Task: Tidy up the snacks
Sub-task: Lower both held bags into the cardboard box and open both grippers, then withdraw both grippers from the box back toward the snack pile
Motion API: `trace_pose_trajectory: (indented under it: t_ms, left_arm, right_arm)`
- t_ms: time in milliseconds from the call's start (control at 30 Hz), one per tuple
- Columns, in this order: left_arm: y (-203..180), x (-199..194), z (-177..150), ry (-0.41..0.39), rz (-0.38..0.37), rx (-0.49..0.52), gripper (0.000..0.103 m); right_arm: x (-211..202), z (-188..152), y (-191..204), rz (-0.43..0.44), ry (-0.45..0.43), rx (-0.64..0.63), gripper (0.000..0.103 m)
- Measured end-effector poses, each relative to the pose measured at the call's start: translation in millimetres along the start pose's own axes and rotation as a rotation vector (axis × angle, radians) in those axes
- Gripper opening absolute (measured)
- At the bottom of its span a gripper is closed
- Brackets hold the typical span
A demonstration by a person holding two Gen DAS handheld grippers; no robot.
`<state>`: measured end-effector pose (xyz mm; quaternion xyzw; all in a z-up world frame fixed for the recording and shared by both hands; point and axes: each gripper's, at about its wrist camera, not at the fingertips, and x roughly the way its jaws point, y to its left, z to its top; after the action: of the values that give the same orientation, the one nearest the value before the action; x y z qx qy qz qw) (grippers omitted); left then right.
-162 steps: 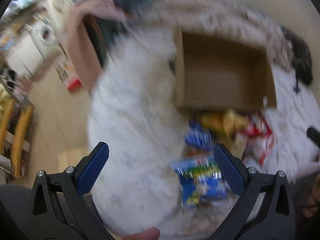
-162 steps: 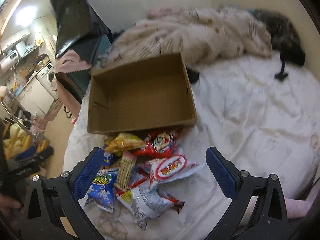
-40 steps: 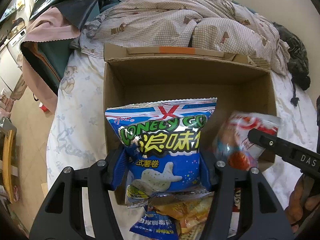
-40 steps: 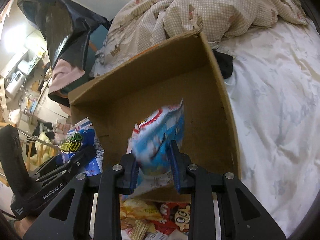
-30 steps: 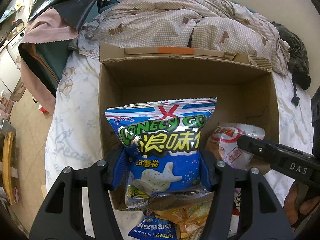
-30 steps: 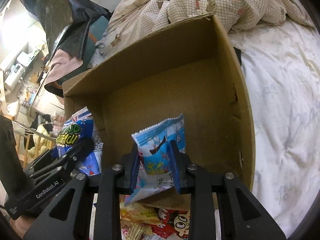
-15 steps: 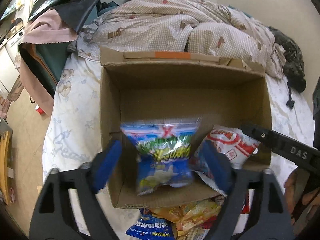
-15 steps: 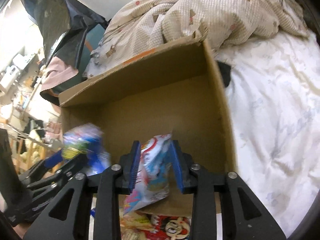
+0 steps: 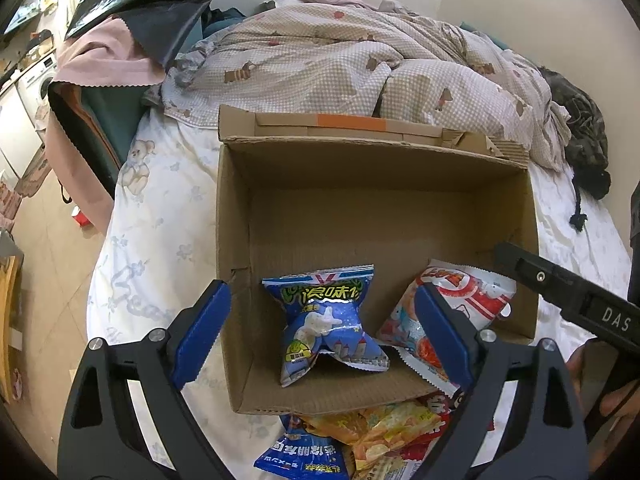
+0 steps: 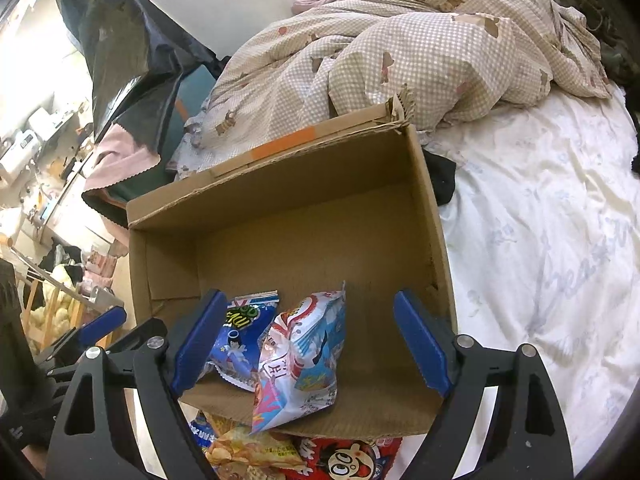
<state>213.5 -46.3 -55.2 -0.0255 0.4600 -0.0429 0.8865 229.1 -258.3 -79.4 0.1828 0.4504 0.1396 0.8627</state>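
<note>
An open cardboard box [image 9: 234, 240] lies on the bed. Inside its near end lie a blue snack bag [image 9: 326, 320] and a white-and-red snack bag [image 9: 472, 296]. My left gripper [image 9: 320, 296] hovers open over the blue bag without touching it. In the right wrist view the same box [image 10: 438, 240] holds the blue bag [image 10: 240, 332] and the white-and-red bag [image 10: 304, 360], which leans on the near wall. My right gripper [image 10: 310, 304] is above it, its jaws opening, pads off the bag. More snack packets [image 9: 380, 428] are piled in front of the box.
A checked quilt [image 9: 360, 68] is bunched behind the box. White bed sheet [image 10: 540, 240] stretches to the right. A black bag and pink cloth [image 9: 108, 60] sit at the bed's left edge, with floor beyond. A dark garment [image 9: 580, 128] lies at the far right.
Both grippers were shut on bags held over the box. Both have opened, and the blue bag and the white-and-red bag have dropped onto the box floor.
</note>
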Motion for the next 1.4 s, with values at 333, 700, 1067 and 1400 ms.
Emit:
trace_pose_trajectory:
  t_ms: [333, 700, 1067, 1400]
  left_arm:
    - [1, -17, -1, -0.03, -0.022, 0.018, 0.091]
    - [10, -65, -13, -0.113, -0.016, 0.026, 0.101]
    - [35, -91, -45, -0.092, -0.004, -0.029, 0.101]
    - [48, -105, -81, -0.047, 0.001, -0.051, 0.101]
  right_arm:
    - [-10, -1, -2, -0.002, -0.012, 0.0, 0.088]
    - [-57, -12, 5, 0.011, -0.073, -0.007, 0.088]
    - [-88, -49, 1, 0.002, -0.05, 0.02, 0.088]
    - [-103, -83, -5, -0.003, 0.003, 0.046, 0.088]
